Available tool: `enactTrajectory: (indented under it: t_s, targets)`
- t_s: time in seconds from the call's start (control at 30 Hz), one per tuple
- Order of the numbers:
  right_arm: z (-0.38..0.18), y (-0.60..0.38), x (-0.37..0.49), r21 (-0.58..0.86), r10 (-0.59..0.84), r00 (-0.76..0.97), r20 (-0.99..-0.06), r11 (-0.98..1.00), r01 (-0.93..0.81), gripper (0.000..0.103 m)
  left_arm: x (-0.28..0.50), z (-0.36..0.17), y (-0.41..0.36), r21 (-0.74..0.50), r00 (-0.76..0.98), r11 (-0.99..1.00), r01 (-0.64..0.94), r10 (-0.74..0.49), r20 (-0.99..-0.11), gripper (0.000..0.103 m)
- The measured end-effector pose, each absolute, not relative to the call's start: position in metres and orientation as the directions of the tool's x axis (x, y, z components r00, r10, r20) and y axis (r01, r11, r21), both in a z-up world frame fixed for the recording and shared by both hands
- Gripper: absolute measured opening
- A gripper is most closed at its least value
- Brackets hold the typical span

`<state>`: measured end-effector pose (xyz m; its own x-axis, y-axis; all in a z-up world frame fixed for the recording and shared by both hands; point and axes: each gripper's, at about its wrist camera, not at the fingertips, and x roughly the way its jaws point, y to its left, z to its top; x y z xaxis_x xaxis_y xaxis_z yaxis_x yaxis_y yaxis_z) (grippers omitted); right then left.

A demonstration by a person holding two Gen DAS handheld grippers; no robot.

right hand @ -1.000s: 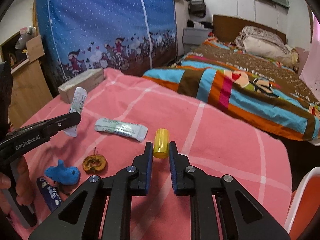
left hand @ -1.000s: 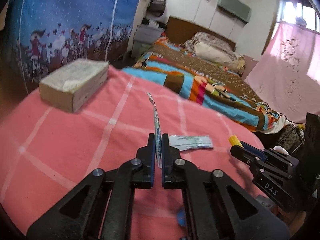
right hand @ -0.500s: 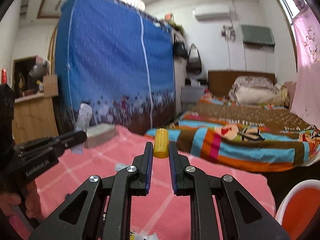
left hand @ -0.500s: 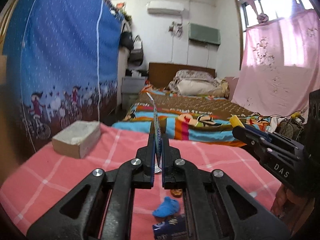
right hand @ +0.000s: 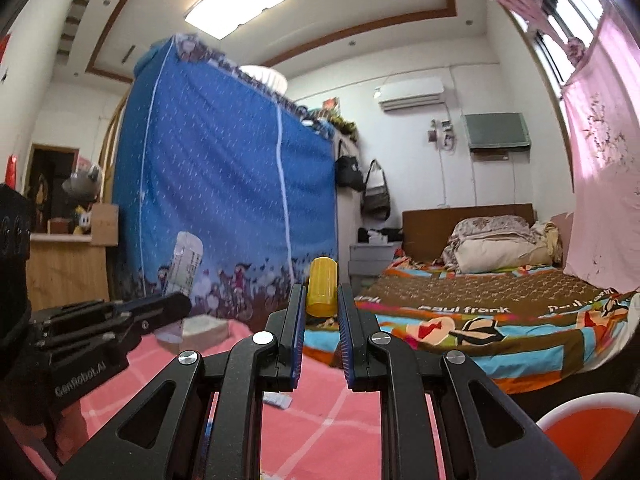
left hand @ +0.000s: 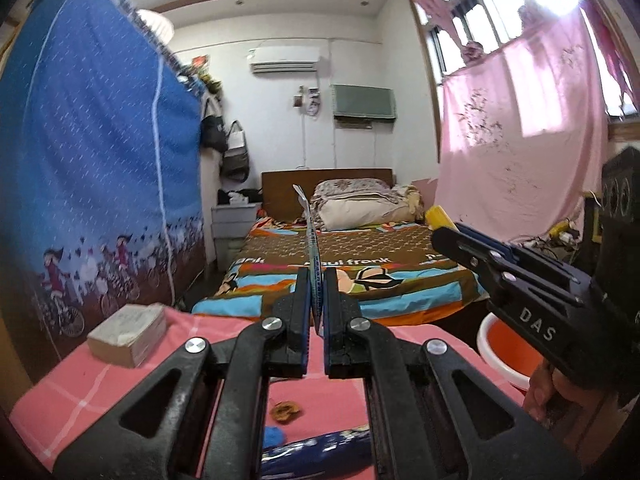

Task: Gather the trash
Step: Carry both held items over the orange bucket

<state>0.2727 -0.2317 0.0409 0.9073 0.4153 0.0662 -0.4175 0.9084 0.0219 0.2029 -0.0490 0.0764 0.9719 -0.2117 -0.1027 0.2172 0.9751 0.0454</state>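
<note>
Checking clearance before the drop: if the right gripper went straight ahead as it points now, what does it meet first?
Nothing close, as far as I can tell. The right gripper, shut on the yellow cap, points level over the pink tablecloth toward the bed; depth unclear.

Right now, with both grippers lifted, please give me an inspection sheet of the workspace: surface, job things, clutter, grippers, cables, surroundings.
Surface: pink checked tablecloth, flat, mostly bare.
Job's things: thin white-and-blue sachet wrapper held edge-on; small yellow plastic cylinder held upright; orange tub with white rim beside the table, low right.
Clutter: grey tissue pack, brown dried peel, blue scrap, dark blue wrapper, white sachet lie on the cloth.
Grippers: left gripper shut on the wrapper; right gripper shut on the cylinder.
Cables: tangle by the window wall, away from the table.
Surroundings: bed with striped cover, blue fabric wardrobe.
</note>
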Motion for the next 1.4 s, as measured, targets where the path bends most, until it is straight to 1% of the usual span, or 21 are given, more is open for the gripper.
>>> enactTrajectory:
  t_s: [0.3,0.6,0.83,0.93,1.1,1.4]
  targets:
    - [0.048,-0.281,0.252,0.057,0.325,0.938,0.120,0.941,-0.333,0.014,0.192,0.085,-0.110,0.131,0.945,0.936,0.325,-0.316,-0.086,0.009]
    - [0.040,-0.342,0.234,0.079,0.194,0.976,0.102,0.976,-0.202,0.014,0.185,0.082,-0.172,0.142,0.901,0.890,0.433,-0.419,-0.116,0.009]
    - [0.027,-0.383,0.230,0.127,0.110,0.993,0.049,0.985,-0.116,0.014,0.190,0.072,-0.215,0.143,0.842,0.836,0.530,-0.499,-0.203,0.009]
    - [0.022,-0.396,0.231,0.150,0.083,0.997,0.011,0.985,-0.083,0.014,0.191,0.065,-0.229,0.139,0.817,0.814,0.564,-0.526,-0.236,0.009]
    - [0.015,-0.414,0.232,0.185,0.055,0.998,-0.039,0.982,-0.047,0.014,0.199,0.060,-0.248,0.112,0.782,0.793,0.599,-0.549,-0.295,0.009]
    - [0.008,-0.441,0.229,0.232,0.018,0.995,-0.093,0.973,0.004,0.014,0.209,0.048,-0.280,0.073,0.727,0.767,0.637,-0.568,-0.386,0.009]
